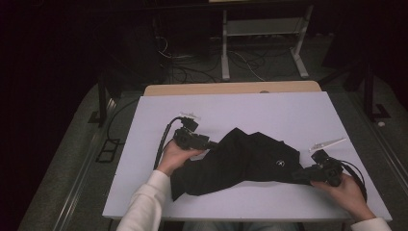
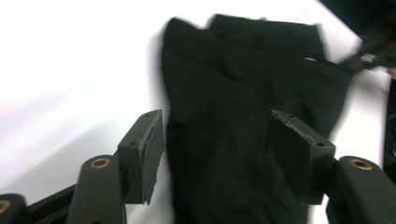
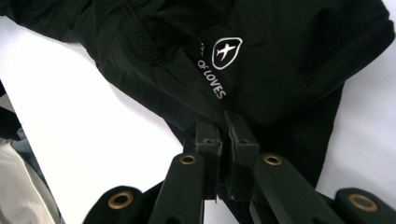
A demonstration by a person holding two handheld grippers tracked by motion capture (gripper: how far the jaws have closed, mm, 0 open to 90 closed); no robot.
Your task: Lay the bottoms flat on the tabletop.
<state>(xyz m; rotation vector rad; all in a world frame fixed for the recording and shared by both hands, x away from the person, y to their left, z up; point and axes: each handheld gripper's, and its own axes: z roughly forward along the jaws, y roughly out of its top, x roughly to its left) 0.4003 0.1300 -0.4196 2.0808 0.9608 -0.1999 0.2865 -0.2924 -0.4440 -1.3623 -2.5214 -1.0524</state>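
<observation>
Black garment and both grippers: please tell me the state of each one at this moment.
black garment: crumpled on the white table, not spread flat, logo side up.
left gripper: jaws open, garment lies between them, pads not pressing.
right gripper: jaws shut on the garment's edge.

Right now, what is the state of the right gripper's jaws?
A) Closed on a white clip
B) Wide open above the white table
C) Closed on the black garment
C: in the right gripper view the right gripper has its jaws pinched together on the edge of the black garment.
</observation>
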